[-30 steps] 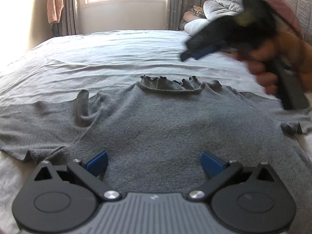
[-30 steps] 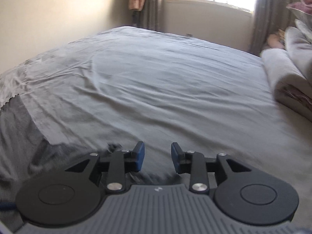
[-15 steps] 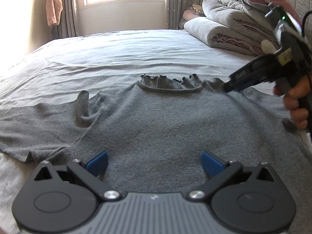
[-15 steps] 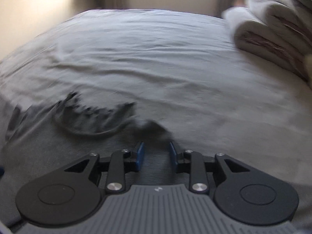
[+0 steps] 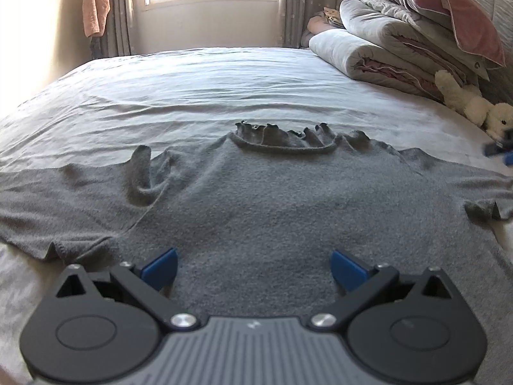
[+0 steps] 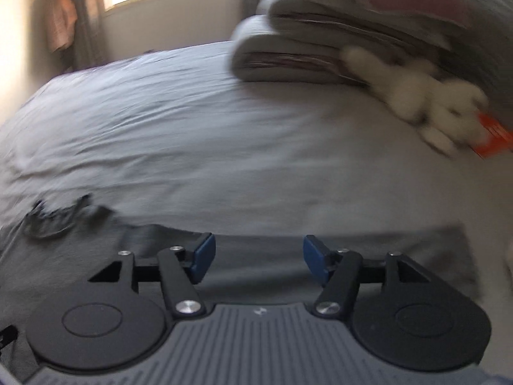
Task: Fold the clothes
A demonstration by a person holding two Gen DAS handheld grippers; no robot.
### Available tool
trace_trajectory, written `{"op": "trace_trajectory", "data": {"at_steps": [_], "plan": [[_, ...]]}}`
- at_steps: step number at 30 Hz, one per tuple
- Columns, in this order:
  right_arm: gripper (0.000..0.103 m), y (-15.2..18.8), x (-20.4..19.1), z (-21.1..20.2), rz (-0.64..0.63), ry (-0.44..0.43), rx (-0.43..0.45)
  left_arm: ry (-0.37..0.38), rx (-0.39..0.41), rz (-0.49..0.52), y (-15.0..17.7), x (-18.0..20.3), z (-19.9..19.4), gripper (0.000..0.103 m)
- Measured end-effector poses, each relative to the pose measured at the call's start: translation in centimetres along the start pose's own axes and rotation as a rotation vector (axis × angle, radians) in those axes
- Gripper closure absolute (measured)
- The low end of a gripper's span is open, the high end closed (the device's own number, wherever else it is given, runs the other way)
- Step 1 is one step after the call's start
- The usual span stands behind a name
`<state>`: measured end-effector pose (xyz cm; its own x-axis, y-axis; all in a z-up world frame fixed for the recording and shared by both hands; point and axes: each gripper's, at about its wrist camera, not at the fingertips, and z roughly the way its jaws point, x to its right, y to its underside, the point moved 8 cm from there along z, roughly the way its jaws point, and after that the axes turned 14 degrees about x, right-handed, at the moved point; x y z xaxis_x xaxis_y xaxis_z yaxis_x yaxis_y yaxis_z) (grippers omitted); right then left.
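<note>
Right-wrist view is blurred; the sweater (image 5: 256, 211) is cut off at both frame edges. Left gripper (image 5: 253, 268) and right gripper (image 6: 259, 258) hover low over it, jaws spread, empty.

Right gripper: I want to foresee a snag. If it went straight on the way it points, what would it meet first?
Probably the grey top's sleeve under the open right gripper, then bare sheet. The picture is blurred, so depth is unsure.

Right wrist view is motion-blurred; the sweater (image 5: 256, 211) sleeves run off-frame.
</note>
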<state>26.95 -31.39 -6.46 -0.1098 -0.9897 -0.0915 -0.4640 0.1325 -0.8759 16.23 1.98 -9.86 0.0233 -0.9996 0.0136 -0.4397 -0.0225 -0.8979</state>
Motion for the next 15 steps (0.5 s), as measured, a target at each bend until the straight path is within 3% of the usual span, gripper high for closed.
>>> {"op": "trace_trajectory", "data": {"at_steps": [10, 15], "plan": [[0.036, 1.1, 11.5, -2.3, 0.214, 0.239, 0.012, -0.006, 0.002, -0.028, -0.2, -0.4, -0.1, 0.001], [0.036, 2.8, 14.6, -2.3, 0.331, 0.297, 0.008, -0.015, 0.002, -0.034, -0.2, -0.8, 0.0, 0.001]]}}
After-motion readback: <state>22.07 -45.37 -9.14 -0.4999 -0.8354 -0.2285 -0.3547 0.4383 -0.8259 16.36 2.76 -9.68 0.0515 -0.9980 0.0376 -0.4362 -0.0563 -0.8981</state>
